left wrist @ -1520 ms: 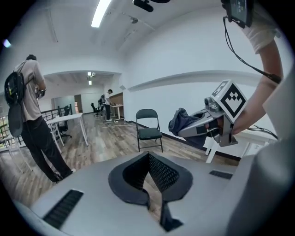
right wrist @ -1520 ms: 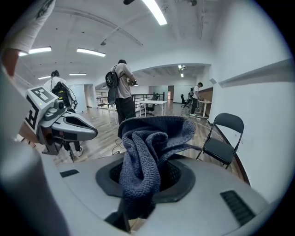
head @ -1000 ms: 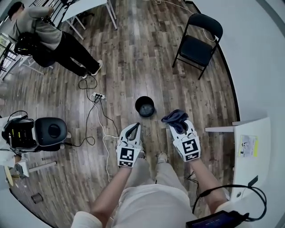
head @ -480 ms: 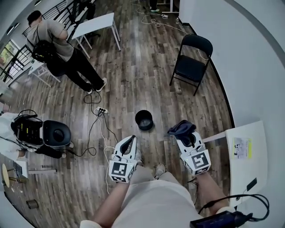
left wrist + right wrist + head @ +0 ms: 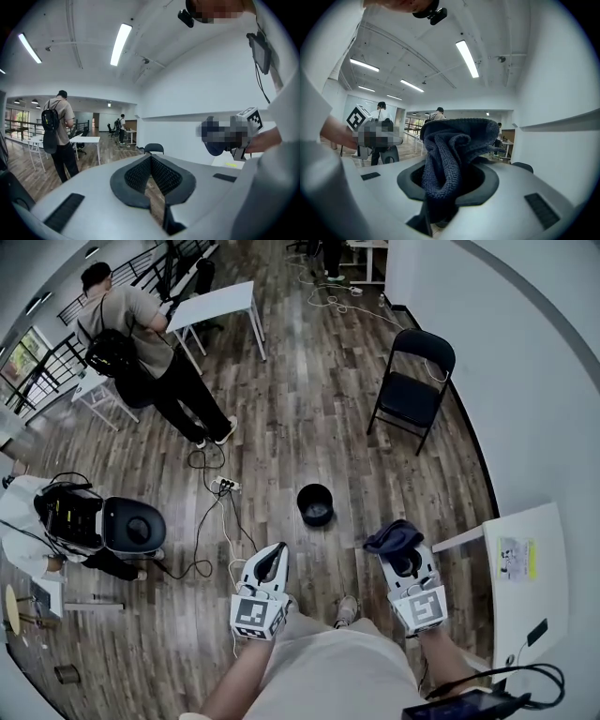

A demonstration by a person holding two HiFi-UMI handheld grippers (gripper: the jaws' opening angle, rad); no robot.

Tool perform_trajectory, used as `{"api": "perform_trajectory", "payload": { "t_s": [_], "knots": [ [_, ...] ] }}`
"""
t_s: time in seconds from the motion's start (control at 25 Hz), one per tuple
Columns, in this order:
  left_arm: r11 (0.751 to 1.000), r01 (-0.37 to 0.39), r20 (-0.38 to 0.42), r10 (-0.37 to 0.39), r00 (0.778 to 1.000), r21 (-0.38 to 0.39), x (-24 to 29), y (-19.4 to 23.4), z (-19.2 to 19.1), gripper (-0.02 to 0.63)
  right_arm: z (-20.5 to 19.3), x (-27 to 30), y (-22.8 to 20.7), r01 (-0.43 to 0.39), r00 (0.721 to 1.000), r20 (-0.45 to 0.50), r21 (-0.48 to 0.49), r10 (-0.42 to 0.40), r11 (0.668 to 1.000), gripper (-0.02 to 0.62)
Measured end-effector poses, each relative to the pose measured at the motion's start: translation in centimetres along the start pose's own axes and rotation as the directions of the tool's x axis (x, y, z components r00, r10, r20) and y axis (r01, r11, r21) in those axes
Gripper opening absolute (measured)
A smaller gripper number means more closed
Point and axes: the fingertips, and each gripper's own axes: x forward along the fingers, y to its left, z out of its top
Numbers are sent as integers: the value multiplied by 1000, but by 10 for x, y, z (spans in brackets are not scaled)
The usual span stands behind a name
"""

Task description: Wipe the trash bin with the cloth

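Note:
A small black trash bin (image 5: 316, 504) stands upright on the wood floor ahead of me, a short way beyond both grippers. My right gripper (image 5: 401, 551) is shut on a dark blue knitted cloth (image 5: 394, 537), which bunches up out of its jaws (image 5: 454, 150). My left gripper (image 5: 275, 559) is shut with nothing in it; its ribbed pads (image 5: 151, 173) meet. Both grippers point up and forward, held at waist height. The bin does not show in either gripper view.
A black folding chair (image 5: 412, 385) stands by the white wall at the right. A white table (image 5: 525, 563) is at my right. A power strip with cables (image 5: 225, 486) lies on the floor left of the bin. A person with a backpack (image 5: 141, 343) stands far left; a black helmet-like unit (image 5: 131, 526) sits left.
The head view has shifted: the bin, chair and people now sit farther from me and to the right. Both grippers have dropped lower in view; the cloth stays in the right one.

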Motion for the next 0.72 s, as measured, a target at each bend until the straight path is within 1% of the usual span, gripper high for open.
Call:
{"api": "perform_trajectory", "payload": {
  "t_s": [0.08, 0.2, 0.48, 0.72],
  "knots": [
    [1000, 6, -6, -6, 1000, 15, -3, 14, -2, 9, 2, 6, 8, 12, 1000, -6, 0, -12, 1000, 115],
    [999, 7, 5, -7, 1000, 32, -9, 39, -3, 9, 3, 17, 22, 19, 1000, -13, 7, -19, 1000, 115],
    [1000, -7, 3, 7, 1000, -17, -18, 90, -13, 9, 8, 51, 40, 18, 999, -32, 3, -18, 1000, 114],
    [999, 8, 6, -8, 1000, -31, -11, 109, -16, 9, 6, 62, 39, 47, 998, -47, 11, -46, 999, 115]
  ]
}}
